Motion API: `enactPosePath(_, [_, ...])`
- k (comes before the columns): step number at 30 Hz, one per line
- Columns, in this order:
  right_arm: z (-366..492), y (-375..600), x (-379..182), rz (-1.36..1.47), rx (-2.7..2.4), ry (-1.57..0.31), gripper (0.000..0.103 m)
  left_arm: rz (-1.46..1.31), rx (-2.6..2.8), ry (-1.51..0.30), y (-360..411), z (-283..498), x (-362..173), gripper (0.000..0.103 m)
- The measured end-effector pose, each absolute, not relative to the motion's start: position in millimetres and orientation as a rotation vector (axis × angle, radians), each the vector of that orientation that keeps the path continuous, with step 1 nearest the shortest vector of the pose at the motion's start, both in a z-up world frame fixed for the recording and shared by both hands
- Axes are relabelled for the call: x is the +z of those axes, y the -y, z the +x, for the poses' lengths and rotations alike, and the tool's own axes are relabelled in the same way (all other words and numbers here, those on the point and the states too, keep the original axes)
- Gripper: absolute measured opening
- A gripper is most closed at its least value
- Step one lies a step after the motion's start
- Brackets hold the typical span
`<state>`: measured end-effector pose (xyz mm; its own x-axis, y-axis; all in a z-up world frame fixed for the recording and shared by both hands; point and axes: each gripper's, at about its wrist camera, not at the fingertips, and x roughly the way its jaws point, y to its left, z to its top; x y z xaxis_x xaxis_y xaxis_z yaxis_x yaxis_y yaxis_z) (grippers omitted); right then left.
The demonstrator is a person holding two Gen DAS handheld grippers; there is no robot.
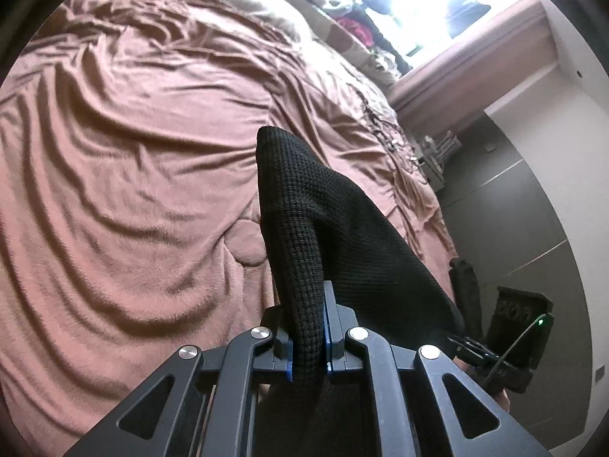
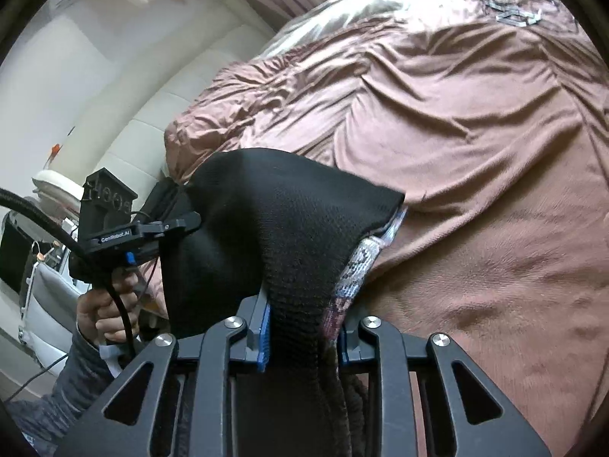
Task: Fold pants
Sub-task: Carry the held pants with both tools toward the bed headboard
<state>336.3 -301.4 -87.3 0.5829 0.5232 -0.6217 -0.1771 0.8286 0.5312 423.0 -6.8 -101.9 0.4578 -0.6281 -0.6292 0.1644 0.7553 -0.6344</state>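
The pants (image 1: 323,221) are black knit fabric, held up above a bed between both grippers. My left gripper (image 1: 307,327) is shut on a bunched fold of them. My right gripper (image 2: 304,327) is shut on another thick bunch of the pants (image 2: 274,221), where a patterned inner lining (image 2: 361,262) shows at the right edge. The left gripper (image 2: 167,224) also shows in the right wrist view at the pants' left side, held by a hand (image 2: 106,304). The right gripper body (image 1: 517,327) shows at the lower right of the left wrist view.
A wrinkled pink-brown blanket (image 1: 133,152) covers the bed under the pants. Dark clutter (image 1: 354,11) lies by a bright window at the far end. Grey floor (image 1: 533,198) and a white wall lie right of the bed. White furniture (image 2: 49,297) stands at the left.
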Motion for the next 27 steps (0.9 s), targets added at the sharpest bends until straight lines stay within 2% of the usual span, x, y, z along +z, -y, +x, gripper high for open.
enactPosePath(27, [223,263,3,0.316,0.446,-0.642,0.021,-0.463,-0.535,-0.737,-22,320,13,0.011])
